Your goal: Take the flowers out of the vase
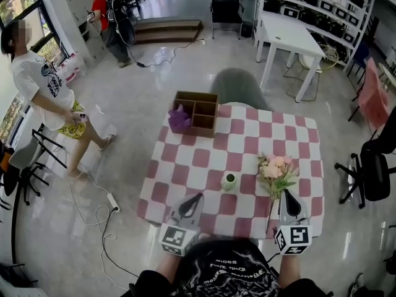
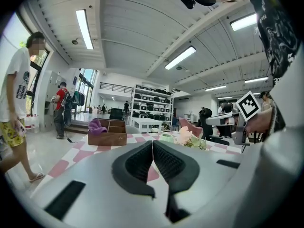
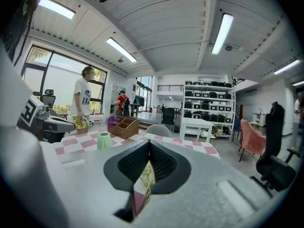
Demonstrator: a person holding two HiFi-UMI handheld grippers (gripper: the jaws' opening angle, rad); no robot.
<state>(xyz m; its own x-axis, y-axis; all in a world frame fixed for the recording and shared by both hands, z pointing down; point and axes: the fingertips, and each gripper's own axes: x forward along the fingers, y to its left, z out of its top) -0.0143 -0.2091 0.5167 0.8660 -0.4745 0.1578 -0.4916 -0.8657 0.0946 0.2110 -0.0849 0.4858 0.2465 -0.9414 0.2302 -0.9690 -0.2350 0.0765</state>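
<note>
Left tool [image 1: 192, 198]: near level, jaws together, empty.
Right tool [image 1: 289, 195]: likewise, jaws pressed together.
Vase [image 1: 229, 180]: upright; flowers [image 1: 277, 169] lie beside it on the bench [image 1: 242, 148].
Box [image 1: 199, 112]: purple cloth [image 1: 179, 119].

The flowers' [image 1: 278, 171] stem ends are hidden beneath the right gripper [image 1: 288, 195]; in its own view only a sliver of them is seen between the closed jaws. The table's [image 1: 204, 159] near edge is covered by the person's torso [image 1: 223, 268]. The far chair [image 1: 238, 86] is partly hidden behind the table. The vase's [image 1: 229, 180] inside cannot be made out.
</note>
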